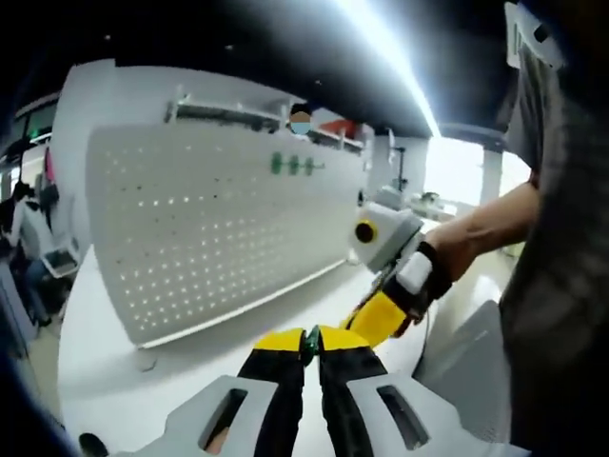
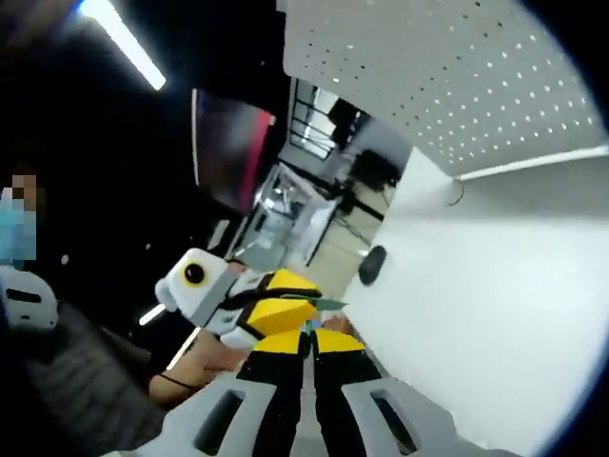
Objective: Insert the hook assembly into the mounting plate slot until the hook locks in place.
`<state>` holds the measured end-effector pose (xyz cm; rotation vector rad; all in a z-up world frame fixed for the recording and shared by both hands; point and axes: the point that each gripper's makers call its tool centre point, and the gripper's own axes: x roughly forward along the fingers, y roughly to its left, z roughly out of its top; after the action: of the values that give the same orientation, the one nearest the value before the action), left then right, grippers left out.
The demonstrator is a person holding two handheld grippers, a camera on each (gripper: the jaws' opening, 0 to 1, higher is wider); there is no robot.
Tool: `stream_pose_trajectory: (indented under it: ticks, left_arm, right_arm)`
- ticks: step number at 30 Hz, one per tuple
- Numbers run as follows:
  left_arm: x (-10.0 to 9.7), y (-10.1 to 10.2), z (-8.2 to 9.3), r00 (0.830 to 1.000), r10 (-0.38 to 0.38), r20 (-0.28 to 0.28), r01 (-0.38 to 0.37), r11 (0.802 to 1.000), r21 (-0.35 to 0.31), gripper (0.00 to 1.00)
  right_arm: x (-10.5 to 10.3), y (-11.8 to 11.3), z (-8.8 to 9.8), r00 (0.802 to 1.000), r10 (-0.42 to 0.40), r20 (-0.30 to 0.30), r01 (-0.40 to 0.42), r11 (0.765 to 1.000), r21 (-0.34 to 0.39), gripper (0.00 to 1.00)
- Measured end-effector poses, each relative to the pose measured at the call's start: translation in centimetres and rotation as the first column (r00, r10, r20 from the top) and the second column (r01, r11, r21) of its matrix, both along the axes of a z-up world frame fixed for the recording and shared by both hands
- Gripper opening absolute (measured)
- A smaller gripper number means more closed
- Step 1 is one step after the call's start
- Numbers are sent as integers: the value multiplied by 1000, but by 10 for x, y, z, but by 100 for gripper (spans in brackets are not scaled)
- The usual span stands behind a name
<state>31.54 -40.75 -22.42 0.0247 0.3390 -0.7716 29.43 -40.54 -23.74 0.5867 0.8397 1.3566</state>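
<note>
In the left gripper view, a white pegboard stands on the white counter at ten o'clock, green hooks near its top. The left tool is closed on a small green hook piece. At three o'clock the right tool meets it, closed on the same piece.

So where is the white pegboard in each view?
Left gripper view: the pegboard stands upright across the left and centre, above the white table.
Right gripper view: the pegboard covers the upper right, rolled sideways.
Shared landmark: the small green piece at the yellow fingertips.
</note>
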Motion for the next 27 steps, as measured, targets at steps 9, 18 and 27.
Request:
stream_pose_trajectory:
  ticks: [9, 18, 27]
  left_arm:
    - [13, 21, -18, 984, 142, -106, -137, 989, 55, 4]
    - [23, 37, -22, 957, 239, -167, -230, 971, 69, 4]
    - [24, 38, -24, 918, 277, -285, -291, 957, -8, 3]
  right_arm:
    - [15, -20, -8, 926, 37, 375, 57, 970, -236, 0]
    - [19, -18, 7, 794, 34, 607, 173, 945, -279, 0]
    - [13, -10, 7, 726, 50, 686, 204, 937, -284, 0]
